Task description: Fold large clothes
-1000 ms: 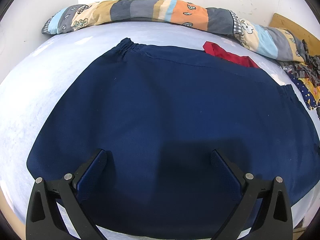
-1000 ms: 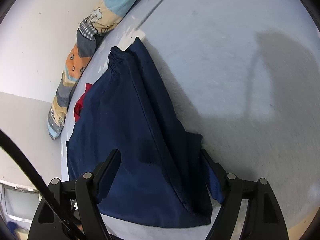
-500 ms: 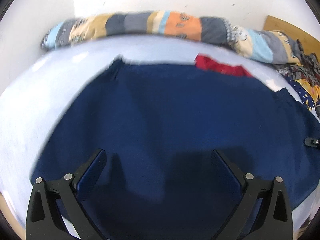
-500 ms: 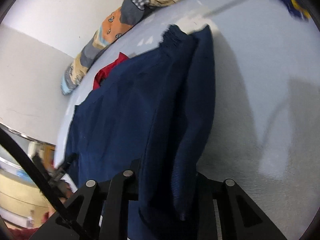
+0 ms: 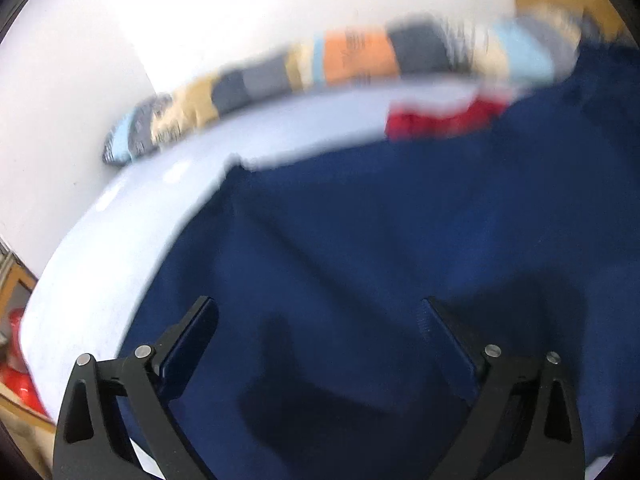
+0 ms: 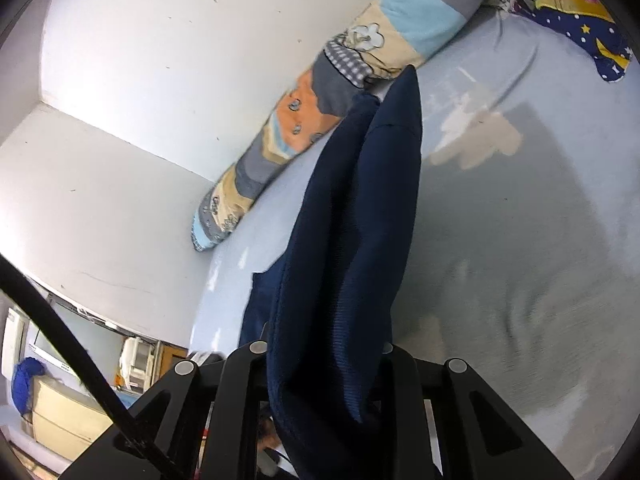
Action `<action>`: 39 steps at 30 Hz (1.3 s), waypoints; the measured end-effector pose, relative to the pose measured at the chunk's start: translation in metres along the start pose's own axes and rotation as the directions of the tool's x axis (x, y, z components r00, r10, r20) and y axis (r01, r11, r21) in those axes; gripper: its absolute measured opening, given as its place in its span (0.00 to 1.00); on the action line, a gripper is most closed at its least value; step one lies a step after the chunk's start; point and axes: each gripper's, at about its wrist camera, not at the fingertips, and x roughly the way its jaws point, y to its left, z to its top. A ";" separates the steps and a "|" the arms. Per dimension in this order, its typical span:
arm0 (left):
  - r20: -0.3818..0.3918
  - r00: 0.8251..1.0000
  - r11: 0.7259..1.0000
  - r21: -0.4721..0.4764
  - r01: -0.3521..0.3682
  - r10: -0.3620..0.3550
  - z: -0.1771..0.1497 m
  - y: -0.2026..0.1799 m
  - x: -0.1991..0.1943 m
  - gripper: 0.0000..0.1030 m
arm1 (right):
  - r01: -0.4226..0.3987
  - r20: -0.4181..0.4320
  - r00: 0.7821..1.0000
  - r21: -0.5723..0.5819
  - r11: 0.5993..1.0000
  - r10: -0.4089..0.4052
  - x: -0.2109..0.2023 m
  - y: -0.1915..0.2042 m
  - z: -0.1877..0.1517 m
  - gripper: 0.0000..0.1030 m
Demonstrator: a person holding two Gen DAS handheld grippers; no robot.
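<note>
A large navy blue garment (image 5: 380, 248) lies spread on a pale blue bed sheet (image 5: 104, 264). My left gripper (image 5: 318, 312) is open just above its near part, empty; this view is blurred. My right gripper (image 6: 320, 360) is shut on a bunched edge of the navy garment (image 6: 352, 248) and holds it lifted off the bed, so the cloth hangs in a tall fold in front of the camera. The right fingertips are hidden by the cloth.
A long patchwork bolster (image 5: 352, 60) (image 6: 320, 92) lies along the white wall at the back. A red cloth (image 5: 440, 116) sits behind the garment. A patterned yellow and blue cloth (image 6: 576, 12) lies at the far right. Furniture shows beyond the bed's left edge (image 6: 80, 400).
My right gripper has closed on the garment's edge and lifted it up off the bed. My left gripper has swung left, still open over the cloth.
</note>
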 end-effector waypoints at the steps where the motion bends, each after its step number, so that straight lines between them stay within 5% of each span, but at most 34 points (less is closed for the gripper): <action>1: 0.033 0.999 1.000 -0.002 -0.011 0.011 0.002 -0.001 -0.007 0.97 | -0.009 0.004 1.000 0.009 1.000 0.009 -0.001 0.002 -0.001 0.19; 4: 0.016 1.000 1.000 0.010 0.017 -0.018 -0.001 -0.017 -0.006 0.97 | -0.020 0.010 1.000 0.020 1.000 0.020 -0.001 0.008 -0.001 0.19; 7: -0.007 0.998 0.989 0.134 -0.057 0.059 -0.024 -0.046 0.013 0.97 | -0.049 0.018 0.999 0.042 0.998 0.048 -0.001 0.013 0.003 0.20; 14: -0.001 0.999 0.998 0.041 -0.037 0.037 -0.023 -0.027 0.008 0.97 | -0.100 0.020 0.995 0.022 0.995 0.100 -0.001 0.036 0.007 0.19; 16: 0.045 0.996 0.996 0.044 -0.077 0.075 -0.028 -0.024 0.003 0.97 | -0.112 0.030 0.993 0.017 0.994 0.112 -0.005 0.043 0.010 0.19; 22: 0.009 0.999 0.997 0.059 -0.041 0.040 -0.034 -0.026 0.006 0.95 | -0.116 0.016 0.993 0.025 0.993 0.115 0.006 0.060 0.003 0.19; 25: 0.032 0.999 1.000 -0.008 -0.006 0.006 -0.023 -0.004 -0.012 0.95 | -0.118 0.037 0.992 0.042 0.992 0.117 0.004 0.071 0.003 0.20; 31: 0.159 0.982 0.985 -0.159 -0.073 0.098 0.009 0.082 -0.055 0.95 | -0.027 0.045 0.999 0.007 1.000 0.026 0.021 0.102 -0.009 0.20; 39: 0.100 0.987 0.949 -0.304 -0.086 0.122 0.020 0.180 -0.048 0.95 | 0.060 0.013 0.998 -0.075 0.995 -0.059 0.069 0.164 -0.037 0.20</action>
